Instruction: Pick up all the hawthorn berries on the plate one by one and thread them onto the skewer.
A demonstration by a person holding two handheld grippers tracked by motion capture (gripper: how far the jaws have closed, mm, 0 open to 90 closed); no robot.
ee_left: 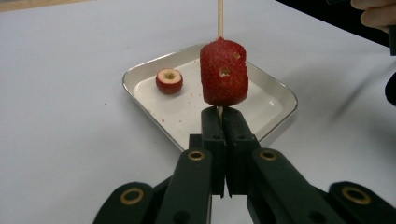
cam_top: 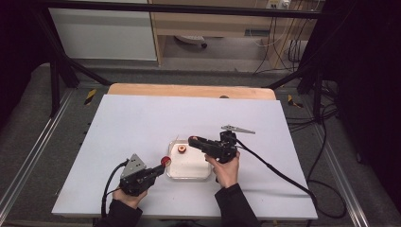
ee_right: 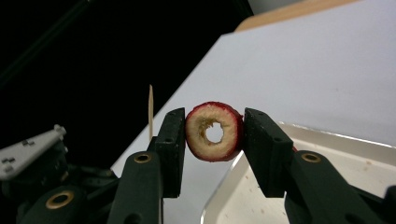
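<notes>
**Cored red fruit on a stick, a second slice pinched over the tray**

High view: the left gripper [cam_top: 158, 169] sits at the near left of the white table sheet [cam_top: 142, 118], just beside the left rim of the shallow square metal tray [cam_top: 189, 171]. At its tip is a red fruit piece on a thin wooden skewer [cam_top: 165, 161]. The right gripper [cam_top: 193, 140] reaches leftward over the tray's far edge. A small red-rimmed fruit slice [cam_top: 182, 149] shows close under its tip. The sheet is bare to the far side and to the left and right, with wide room there.

Left gripper view: the jaws are pressed together on the skewer's lower end. The skewered fruit [ee_left: 224, 72] is a rough, speckled red cylinder with two small holes in its side, standing upright, the stick rising out of its top. Behind it a hollowed red fruit half with pale flesh [ee_left: 169, 80] lies in the tray's far left corner, well clear of the rim [ee_left: 140, 100].

Right gripper view: the jaws pinch a ring-shaped red fruit slice with a cored hole [ee_right: 214, 131] by its skin on both sides. The pale cut face looks at the camera. The slice hangs above the tray's corner [ee_right: 224, 186] and the sheet's edge.
</notes>
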